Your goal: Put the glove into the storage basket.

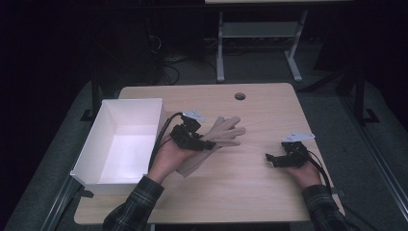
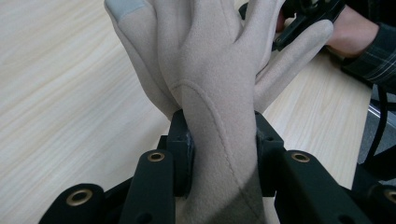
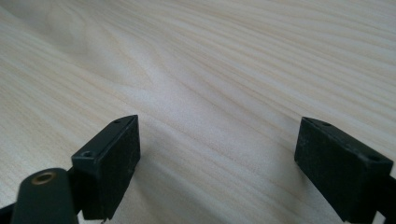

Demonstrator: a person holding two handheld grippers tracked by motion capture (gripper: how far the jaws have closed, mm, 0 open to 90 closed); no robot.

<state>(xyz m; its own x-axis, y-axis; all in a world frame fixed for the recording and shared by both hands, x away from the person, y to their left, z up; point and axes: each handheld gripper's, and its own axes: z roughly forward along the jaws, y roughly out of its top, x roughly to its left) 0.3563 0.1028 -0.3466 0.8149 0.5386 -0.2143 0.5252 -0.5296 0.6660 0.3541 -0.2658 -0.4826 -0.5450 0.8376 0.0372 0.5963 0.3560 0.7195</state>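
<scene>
1. The left gripper point(image 2: 219, 154) view shows the jaws clamped on a beige glove point(image 2: 210, 84), its grey fingertip patch visible.
2. The high view shows one white box point(image 1: 120, 144) left of the glove on the bench point(image 1: 250, 192).
3. The right gripper point(image 3: 217, 158) is spread wide over bare wood.
4. Possibly two gloves; I cannot tell.

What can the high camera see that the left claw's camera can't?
High view alone: the white box, the right claw open over bare wood, and the floor beyond the table.
Left claw view alone: the glove's stitched seams, its grey fingertip patch, and the pads pressing its cuff.
Both: the left claw shut on the beige glove, and the table.
</scene>
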